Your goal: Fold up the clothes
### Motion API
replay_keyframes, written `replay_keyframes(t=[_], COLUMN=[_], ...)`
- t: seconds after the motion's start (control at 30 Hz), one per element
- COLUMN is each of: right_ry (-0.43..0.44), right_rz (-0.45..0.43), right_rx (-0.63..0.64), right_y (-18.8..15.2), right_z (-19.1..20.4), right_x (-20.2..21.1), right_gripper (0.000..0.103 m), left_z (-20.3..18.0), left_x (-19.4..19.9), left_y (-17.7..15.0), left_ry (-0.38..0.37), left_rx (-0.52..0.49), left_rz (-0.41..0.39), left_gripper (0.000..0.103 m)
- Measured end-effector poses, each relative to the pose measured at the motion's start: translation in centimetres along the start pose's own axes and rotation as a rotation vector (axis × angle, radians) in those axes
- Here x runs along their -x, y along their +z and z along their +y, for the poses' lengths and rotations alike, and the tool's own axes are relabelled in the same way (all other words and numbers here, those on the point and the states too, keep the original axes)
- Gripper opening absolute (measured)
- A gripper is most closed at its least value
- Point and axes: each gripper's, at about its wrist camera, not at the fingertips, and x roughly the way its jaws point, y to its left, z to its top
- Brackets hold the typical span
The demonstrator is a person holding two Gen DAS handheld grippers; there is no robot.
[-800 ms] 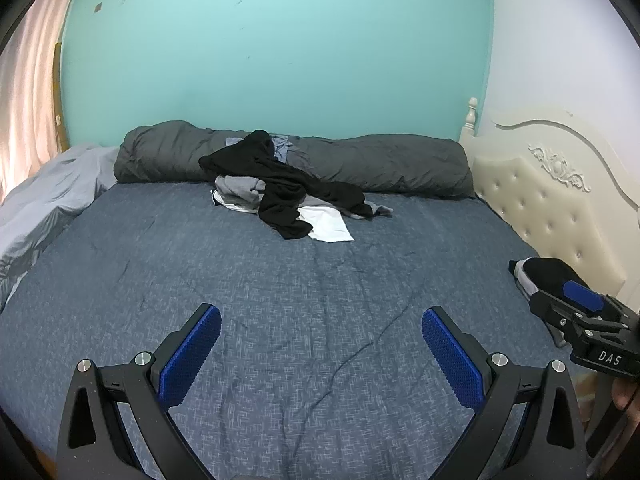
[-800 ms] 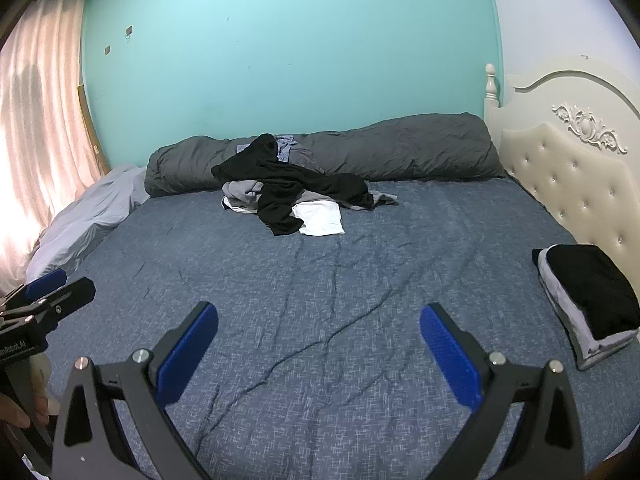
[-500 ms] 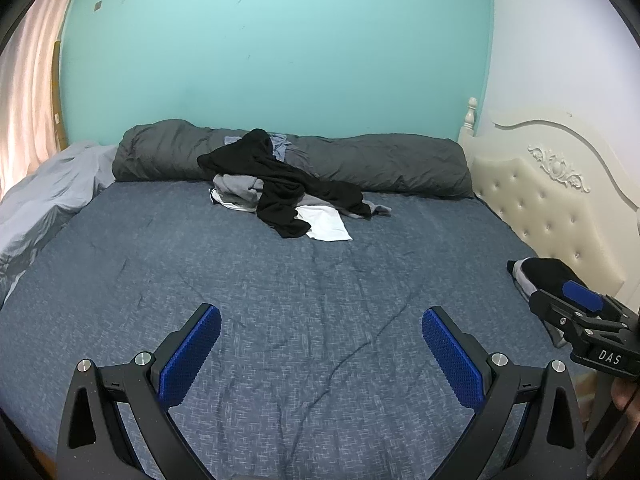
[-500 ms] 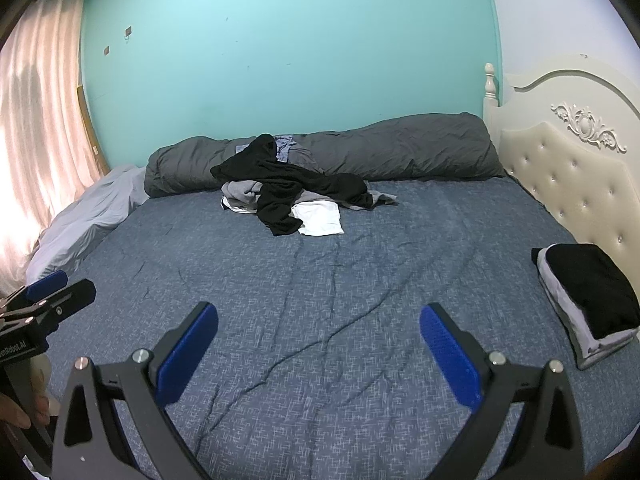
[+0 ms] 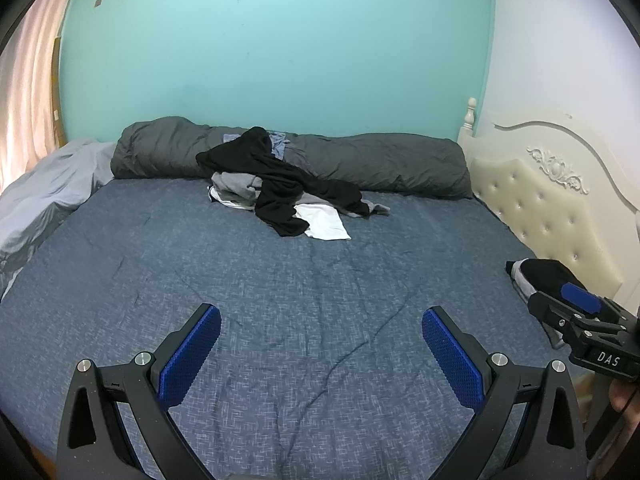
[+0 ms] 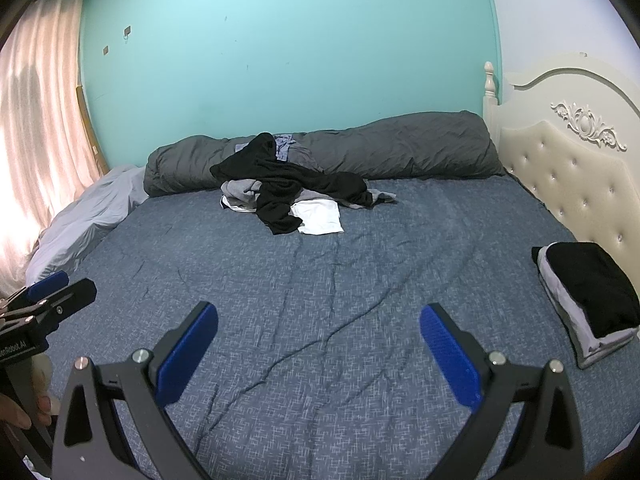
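A wide bed covered in a blue-grey mottled sheet fills most of both views, its surface creased by a few long dark wrinkles that run from the lower middle toward the centre. Behind it, across the upper part of each frame, stands a plain turquoise wall; a white wall meets it at the upper right. At the right edge is a cream tufted headboard with a carved ornament, and at the left edge a pale pink curtain glows with daylight.

Along the far side of the bed lies a rolled dark grey duvet, and a lighter grey sheet bunches at the middle left. The unfolded clothes pile, black, grey and white garments tangled together, sits in the upper centre of the frame, leaning against the duvet. A folded stack with a black garment on top rests at the right edge, just beside the headboard.

The left tool hangs over the near part of the bed, its blue-padded fingers spread wide with nothing between them. The right tool stands the same way, wide apart and empty. Each appears at the edge of the other's view, and part of a hand shows in the lower left of the right wrist view.
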Motion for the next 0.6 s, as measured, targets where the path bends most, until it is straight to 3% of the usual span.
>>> replay_keyframes(t=[0.6], right_ry=[0.003], right_rz=[-0.008], right_rx=[0.003], right_y=[-0.22], right_z=[-0.11], right_x=[0.12], right_gripper=[0.102], left_z=[-0.29], left_x=[0.34], left_y=[0.33], left_ry=[-0.01], left_rx=[-0.006], left_rz=[0.0], left_gripper=[0.103])
